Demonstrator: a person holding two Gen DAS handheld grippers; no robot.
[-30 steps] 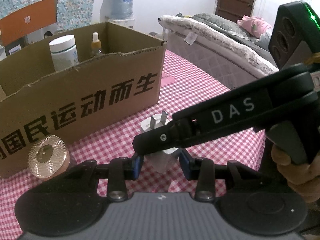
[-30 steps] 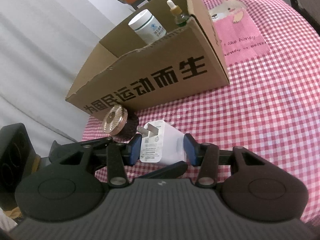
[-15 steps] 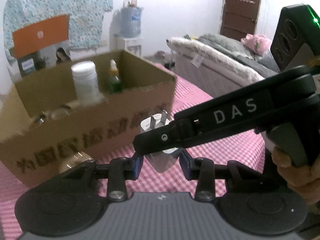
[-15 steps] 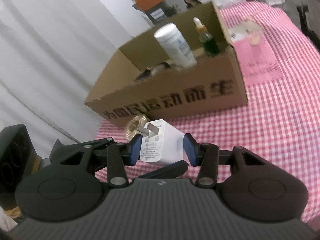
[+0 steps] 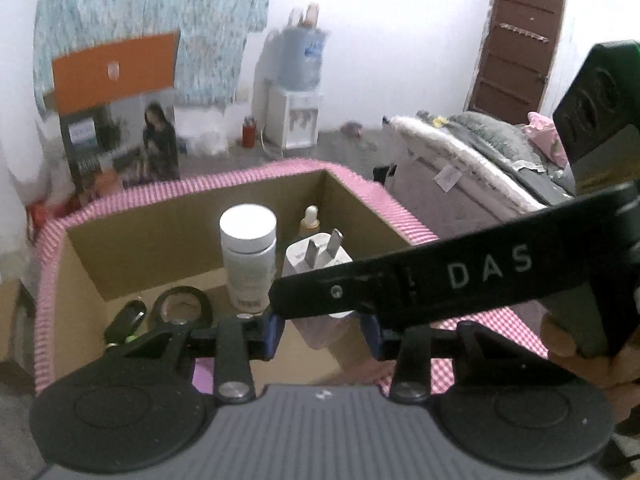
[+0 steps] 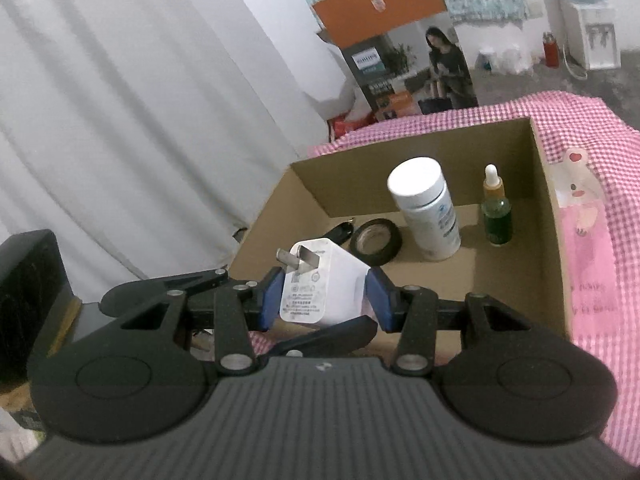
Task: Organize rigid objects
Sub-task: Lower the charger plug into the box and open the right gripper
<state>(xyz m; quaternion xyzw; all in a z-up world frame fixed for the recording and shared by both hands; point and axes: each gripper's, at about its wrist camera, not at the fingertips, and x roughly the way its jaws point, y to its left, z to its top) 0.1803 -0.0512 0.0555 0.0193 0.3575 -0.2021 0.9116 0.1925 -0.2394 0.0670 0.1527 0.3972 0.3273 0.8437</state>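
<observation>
Charger (image 6: 324, 284) clenched in R claw (image 6: 325, 298) over box (image 6: 556, 240); L claw (image 5: 322, 330) state unclear.

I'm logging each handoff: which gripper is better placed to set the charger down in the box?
The right gripper. Its blue pads are shut on the white charger, held above the open cardboard box. The left gripper holds nothing of its own.

Inside the box (image 6: 424, 160): bottle (image 6: 426, 210) left of dropper (image 6: 496, 210), tape roll (image 6: 376, 241) and perhaps a key fob (image 6: 340, 233) further left.
</observation>
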